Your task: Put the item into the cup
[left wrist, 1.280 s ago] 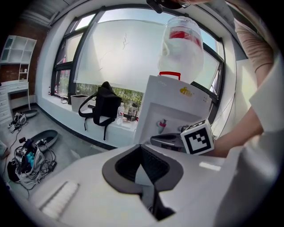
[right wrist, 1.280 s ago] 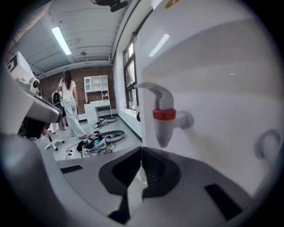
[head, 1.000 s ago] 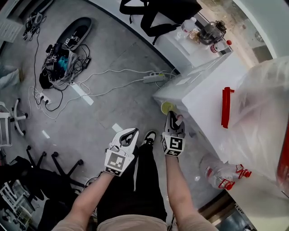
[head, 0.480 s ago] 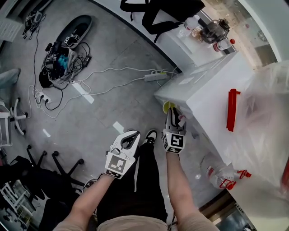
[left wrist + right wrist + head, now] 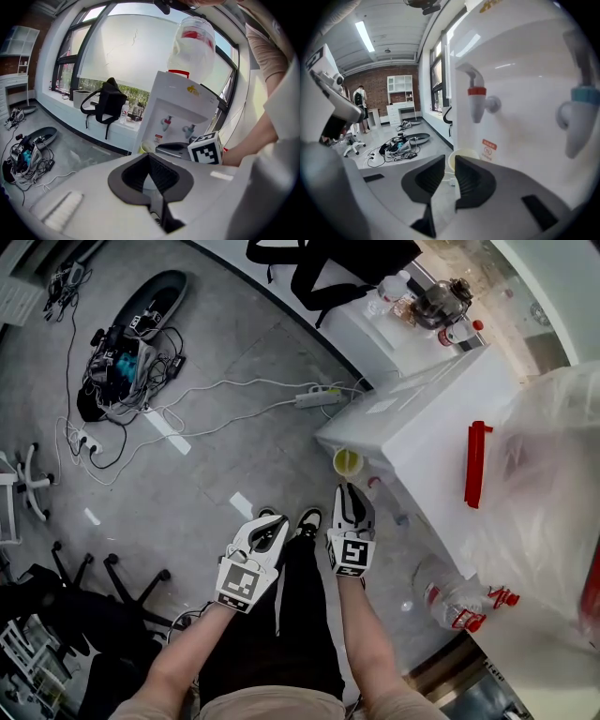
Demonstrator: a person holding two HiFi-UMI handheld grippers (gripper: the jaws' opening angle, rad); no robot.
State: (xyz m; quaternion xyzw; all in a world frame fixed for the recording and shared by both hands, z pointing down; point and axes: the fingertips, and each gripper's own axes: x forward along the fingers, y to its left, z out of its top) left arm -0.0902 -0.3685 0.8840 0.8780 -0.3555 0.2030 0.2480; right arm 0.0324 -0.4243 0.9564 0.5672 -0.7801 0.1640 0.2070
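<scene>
A small yellow cup (image 5: 348,463) stands at the front of the white water dispenser (image 5: 422,423), below its red tap (image 5: 477,101) and left of the blue tap (image 5: 581,112). My right gripper (image 5: 347,497) hangs just short of the cup, its jaws a narrow gap apart with nothing between them. In the right gripper view the gripper (image 5: 449,159) points at the cup (image 5: 461,157), whose rim shows beyond the tips. My left gripper (image 5: 266,534) is held lower and to the left, shut and empty. The left gripper view shows the gripper (image 5: 149,157) and the cup (image 5: 146,147). No loose item is visible.
A plastic-wrapped water bottle (image 5: 553,484) tops the dispenser. An empty bottle (image 5: 450,596) lies on the floor at its right. Cables and a power strip (image 5: 314,399) cross the grey floor, chair bases (image 5: 122,577) stand at the left, and a black bag (image 5: 319,268) sits on the sill.
My right gripper has drawn back from the cup toward me, leaving the cup uncovered. The left gripper has hardly moved.
</scene>
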